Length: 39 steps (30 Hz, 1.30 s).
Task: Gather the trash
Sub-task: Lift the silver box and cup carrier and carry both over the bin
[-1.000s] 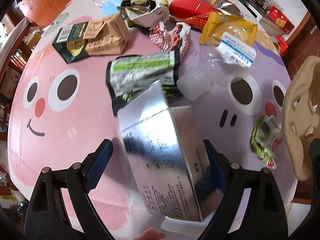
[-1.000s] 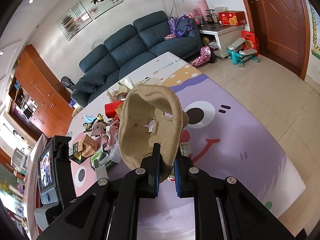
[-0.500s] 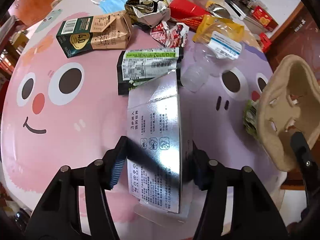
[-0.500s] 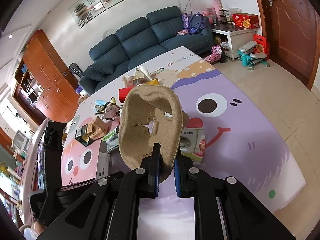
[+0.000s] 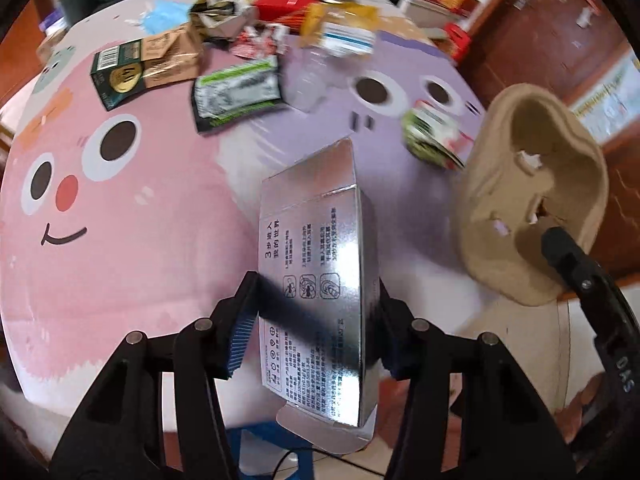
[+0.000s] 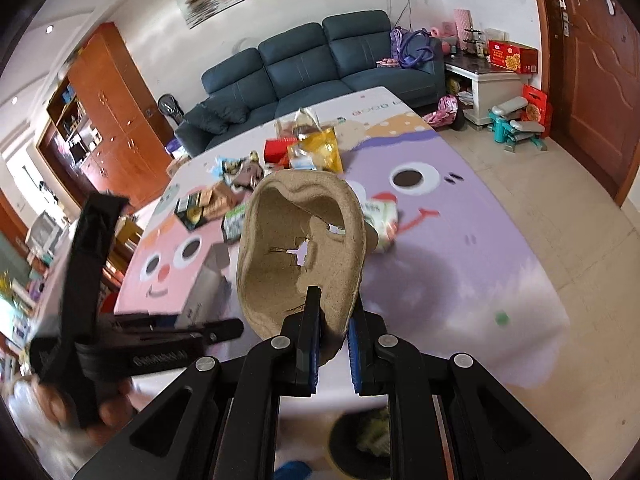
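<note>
The left gripper (image 5: 316, 328), jaws closing, clamps a silver carton (image 5: 316, 280) at lower centre (its end flap hangs open). The right gripper (image 6: 332, 344) pinches a moulded pulp tray (image 6: 300, 248), empty. A dark bin (image 6: 360, 440) at bottom holds blurred scraps. Wrappers (image 5: 236, 92) litter the table (image 5: 120, 220) top.

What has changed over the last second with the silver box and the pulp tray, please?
The left gripper, open around the silver box a second ago, has clamped its sides and lifted it off the mat, jaws closing. Both grippers have pulled back towards the table's near edge. The right gripper stays shut on the pulp tray; the trash pile is unmoved.
</note>
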Each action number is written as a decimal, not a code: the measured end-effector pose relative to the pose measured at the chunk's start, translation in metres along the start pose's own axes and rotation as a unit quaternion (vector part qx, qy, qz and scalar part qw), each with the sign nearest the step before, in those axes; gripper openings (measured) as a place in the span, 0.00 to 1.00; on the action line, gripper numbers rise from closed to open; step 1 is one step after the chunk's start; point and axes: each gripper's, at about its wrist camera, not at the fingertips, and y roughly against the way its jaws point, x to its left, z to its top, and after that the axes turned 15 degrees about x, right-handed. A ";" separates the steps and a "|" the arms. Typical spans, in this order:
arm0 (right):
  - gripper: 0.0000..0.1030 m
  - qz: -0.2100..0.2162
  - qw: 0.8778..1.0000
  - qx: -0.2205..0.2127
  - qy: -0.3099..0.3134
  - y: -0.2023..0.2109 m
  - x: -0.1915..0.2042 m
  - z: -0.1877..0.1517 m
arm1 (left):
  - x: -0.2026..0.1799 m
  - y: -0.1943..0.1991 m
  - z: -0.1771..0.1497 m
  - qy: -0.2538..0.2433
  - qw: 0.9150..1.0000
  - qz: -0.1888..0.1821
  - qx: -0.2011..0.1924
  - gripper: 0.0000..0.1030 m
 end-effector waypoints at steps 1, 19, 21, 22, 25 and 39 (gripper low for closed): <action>0.11 -0.001 1.000 0.002 -0.002 0.003 -0.001 -0.008 | -0.005 0.001 -0.008 -0.012 1.000 -0.003 0.002 0.48; 0.11 -0.052 0.993 0.093 -0.043 0.004 -0.046 -0.142 | -0.077 -0.025 -0.133 -0.227 0.974 0.013 0.007 0.48; 0.11 -0.062 0.990 0.121 -0.047 -0.012 -0.052 -0.152 | -0.085 -0.032 -0.141 -0.247 0.969 0.017 0.008 0.48; 0.11 -0.063 0.988 0.131 -0.050 -0.020 -0.055 -0.156 | -0.088 -0.037 -0.145 -0.255 0.967 0.023 0.010 0.48; 0.11 -0.070 0.981 0.171 -0.056 -0.048 -0.061 -0.169 | -0.096 -0.054 -0.153 -0.271 0.962 0.027 0.024 0.48; 0.11 -0.070 0.941 0.316 -0.100 -0.165 -0.091 -0.214 | -0.097 -0.163 -0.157 -0.292 0.949 0.086 0.083 0.50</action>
